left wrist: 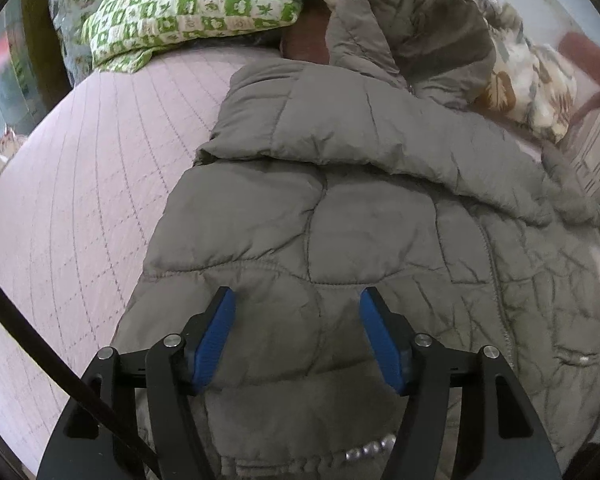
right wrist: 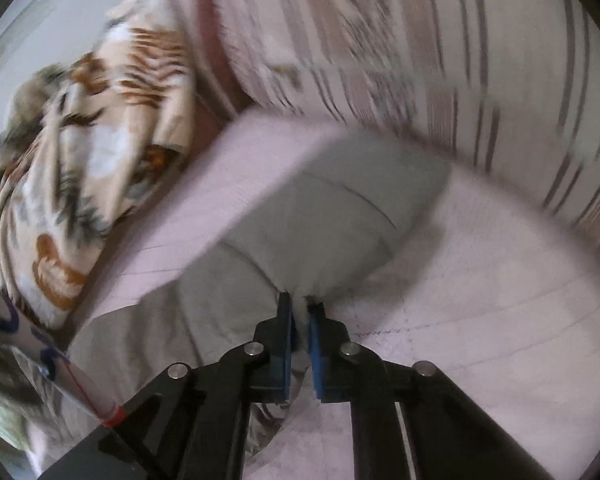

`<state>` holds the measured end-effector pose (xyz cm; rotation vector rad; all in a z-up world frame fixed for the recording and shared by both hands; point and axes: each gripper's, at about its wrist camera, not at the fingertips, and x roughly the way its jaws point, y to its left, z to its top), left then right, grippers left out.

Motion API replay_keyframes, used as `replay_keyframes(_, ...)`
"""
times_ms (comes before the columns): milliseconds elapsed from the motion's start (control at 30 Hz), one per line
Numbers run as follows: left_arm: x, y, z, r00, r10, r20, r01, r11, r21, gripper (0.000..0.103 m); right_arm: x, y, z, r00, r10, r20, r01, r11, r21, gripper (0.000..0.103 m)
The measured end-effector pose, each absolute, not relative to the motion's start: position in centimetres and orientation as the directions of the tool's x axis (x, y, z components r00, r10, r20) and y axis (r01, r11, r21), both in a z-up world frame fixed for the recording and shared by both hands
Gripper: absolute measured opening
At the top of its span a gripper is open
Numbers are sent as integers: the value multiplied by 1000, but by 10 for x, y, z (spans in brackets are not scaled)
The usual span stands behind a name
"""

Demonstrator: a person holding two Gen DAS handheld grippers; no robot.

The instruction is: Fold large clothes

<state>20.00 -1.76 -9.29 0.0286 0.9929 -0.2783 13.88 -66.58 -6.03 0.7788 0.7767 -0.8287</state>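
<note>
A grey-brown quilted puffer jacket (left wrist: 340,208) lies on the pink quilted bed (left wrist: 80,200), its hood toward the far end and one sleeve folded across its back. My left gripper (left wrist: 298,300) is open and empty, hovering over the jacket's lower part near the hem. My right gripper (right wrist: 300,308) is shut on a fold of the jacket's sleeve (right wrist: 332,208), which stretches forward away from it over the bed (right wrist: 480,300). The right wrist view is blurred by motion.
A green-and-white checked pillow (left wrist: 192,12) lies at the head of the bed. A floral blanket (left wrist: 528,80) is bunched beside the hood; it also shows in the right wrist view (right wrist: 84,152). A striped cloth (right wrist: 420,40) hangs beyond the bed edge.
</note>
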Motion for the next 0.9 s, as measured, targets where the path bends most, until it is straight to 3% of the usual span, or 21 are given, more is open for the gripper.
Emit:
replay_keyframes(233,201,16,-74,531,-249,-809,163,968,-192,64,164,-575,45,538,-430,-725,742,649,165,8)
replay_keyframes(467,207,55,-61,547,-261,-795,88,963,-255,64,215,-441,102,705,-238,-668,457,873,171,8)
replay_keyframes(600,210,68,-55,561,-250,-789,69,964,-256,64,244,-371,83,713,-104,-694,318,930,187,8)
replay_keyframes(733,214,80,-51,563,-255,-786,55,961,-272,64,276,-302,31,650,31,-759,188,962,200,8)
replay_keyframes(900,218,93,-46,582,-238,-777,35,963,-269,64,296,-253,-30,541,83,-837,140,972,187,11)
